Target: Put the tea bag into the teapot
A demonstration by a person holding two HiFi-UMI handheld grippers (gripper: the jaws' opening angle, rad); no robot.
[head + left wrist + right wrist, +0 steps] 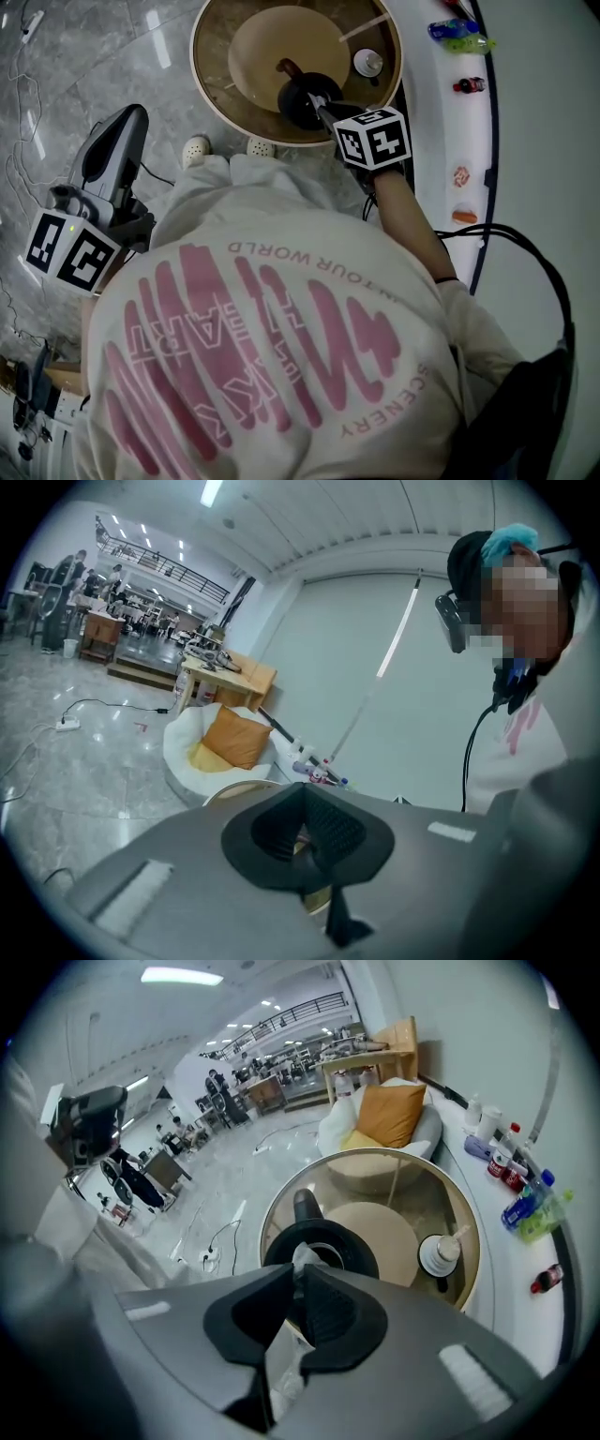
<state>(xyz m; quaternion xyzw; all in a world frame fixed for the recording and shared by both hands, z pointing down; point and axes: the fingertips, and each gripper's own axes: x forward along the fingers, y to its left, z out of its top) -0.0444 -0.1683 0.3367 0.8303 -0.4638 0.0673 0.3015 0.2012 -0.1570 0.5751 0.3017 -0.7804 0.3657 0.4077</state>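
The right gripper [298,1279] pinched the white tea bag [281,1361] just above the black teapot [361,1249]; the left gripper [302,834] was closed and empty.

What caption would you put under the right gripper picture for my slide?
Right gripper holds the tea bag over the black teapot on the round table.

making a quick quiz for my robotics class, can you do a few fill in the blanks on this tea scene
1. The right gripper is shut on a ____.
2. The teapot on the round table is ____ in colour.
3. The gripper held away from the table, shut with nothing in it, is the ____ one.

Missing words: tea bag; black; left
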